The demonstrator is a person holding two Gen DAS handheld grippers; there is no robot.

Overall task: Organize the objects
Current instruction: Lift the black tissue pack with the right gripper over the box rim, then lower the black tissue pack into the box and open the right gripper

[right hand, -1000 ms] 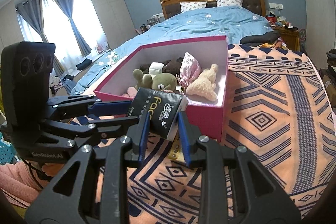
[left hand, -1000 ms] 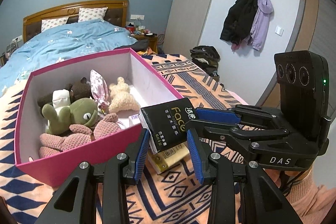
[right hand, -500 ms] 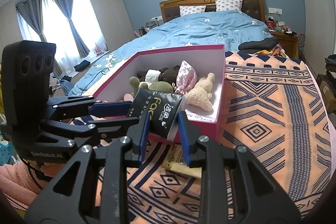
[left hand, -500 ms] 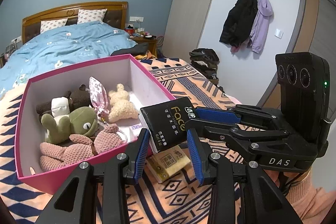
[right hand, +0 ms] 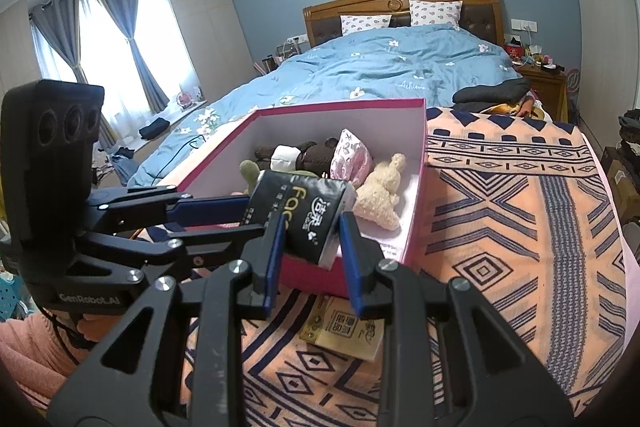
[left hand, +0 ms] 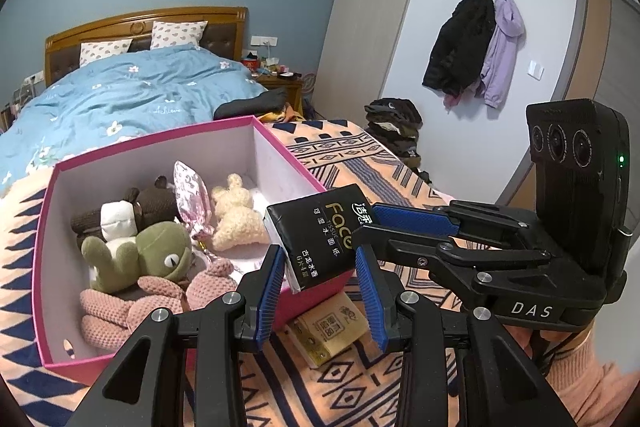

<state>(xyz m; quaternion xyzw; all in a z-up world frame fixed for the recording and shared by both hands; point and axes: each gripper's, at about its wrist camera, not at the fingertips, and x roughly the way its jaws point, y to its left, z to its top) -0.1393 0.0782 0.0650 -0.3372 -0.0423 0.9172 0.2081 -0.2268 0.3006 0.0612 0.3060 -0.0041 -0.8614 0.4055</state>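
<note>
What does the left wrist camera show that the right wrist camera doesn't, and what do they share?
Only the left wrist view shows the coats on wall hooks and the pink knitted toy in the box. Only the right wrist view shows the curtained window. Both show the black tissue pack held by the left gripper and right gripper at the pink box's near wall, the plush toys inside, and the tan packet on the patterned blanket.

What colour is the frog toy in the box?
Green; the frog toy shows best in the left wrist view.
</note>
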